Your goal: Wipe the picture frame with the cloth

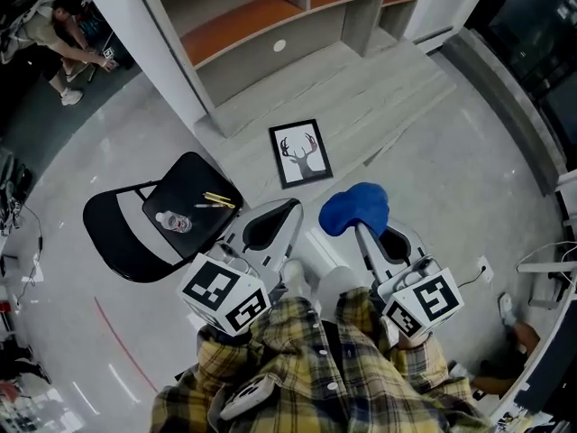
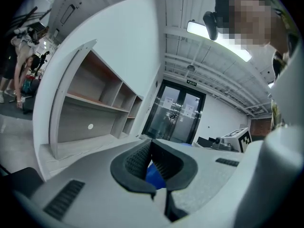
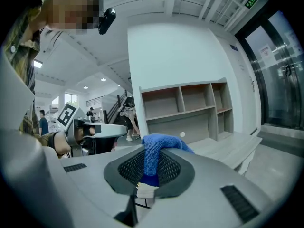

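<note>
- Head view:
  - The picture frame (image 1: 300, 153) lies flat on the low platform (image 1: 379, 88) at the foot of the shelf unit (image 1: 270, 16). It is well ahead of both claws and neither touches it, so I judge the wiping has not begun.
  - The right claw (image 1: 359, 231) pinches the blue cloth (image 1: 353, 207), which bunches over its tips. The left claw (image 1: 287, 213) is just beside it, tips pressed together and carrying nothing.
  - The frame looks loose on the platform. A one-sided push with the cloth could skate it along the boards or twist it towards the platform's edge.
  - A black chair (image 1: 185, 210) with small things on its seat stands near the left claw. A wide swing on that side could knock it.
- Left gripper view:
  - The left claw (image 2: 151, 146) is closed at the tips and holds nothing. A blue patch shows through the gap behind the tips, probably the cloth beyond. The frame is out of sight here.
  - If this claw is used to steady the frame, its closed hard tips could slip on the face or mark it.
- Right gripper view:
  - The right claw (image 3: 152, 161) grips one narrow fold of the cloth (image 3: 159, 144), and the rest is draped over the top. The frame is not in view.
  - So thin a hold may pull free once the cloth drags.
  - If the wad shifts aside, bare pads rather than the cloth would rub the frame.
</note>
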Demonstrator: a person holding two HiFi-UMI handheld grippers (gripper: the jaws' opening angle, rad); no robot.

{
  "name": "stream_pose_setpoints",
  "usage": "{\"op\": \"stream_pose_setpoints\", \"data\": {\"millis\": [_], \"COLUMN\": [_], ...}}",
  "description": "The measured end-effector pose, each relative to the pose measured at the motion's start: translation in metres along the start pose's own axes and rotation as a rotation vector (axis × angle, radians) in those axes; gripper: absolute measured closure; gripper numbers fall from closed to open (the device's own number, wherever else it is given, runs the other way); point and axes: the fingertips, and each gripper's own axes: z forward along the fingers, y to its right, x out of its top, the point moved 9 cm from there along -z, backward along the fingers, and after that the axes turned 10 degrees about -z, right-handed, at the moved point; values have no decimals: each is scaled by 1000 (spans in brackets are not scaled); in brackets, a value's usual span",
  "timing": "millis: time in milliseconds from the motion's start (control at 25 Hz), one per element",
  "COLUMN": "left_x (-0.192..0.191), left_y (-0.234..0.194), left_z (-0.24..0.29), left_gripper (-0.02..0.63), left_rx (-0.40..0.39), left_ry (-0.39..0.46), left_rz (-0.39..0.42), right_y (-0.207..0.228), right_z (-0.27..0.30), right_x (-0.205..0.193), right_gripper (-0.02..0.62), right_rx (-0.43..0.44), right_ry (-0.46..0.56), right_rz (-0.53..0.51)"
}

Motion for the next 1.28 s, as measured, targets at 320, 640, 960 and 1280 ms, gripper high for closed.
{"op": "stream_pose_setpoints", "data": {"millis": [320, 640, 960, 1280], "left_x": [17, 42, 78, 65], "left_y": [-47, -84, -112, -135], "left_z": [27, 79, 153, 166], "left_gripper": [601, 601, 601, 601], "left_rx": [57, 167, 331, 516], "left_ry": [5, 67, 173, 145], "left_rz": [-45, -64, -83, -155], "right_y": [34, 106, 193, 224], "right_z": [52, 121, 196, 252], "right_x": [0, 13, 38, 35], "right_gripper": [555, 554, 555, 554], "right_rx": [29, 136, 356, 549], "right_ry": [-43, -34, -22, -78], "right_rz": [12, -20, -84, -112]}}
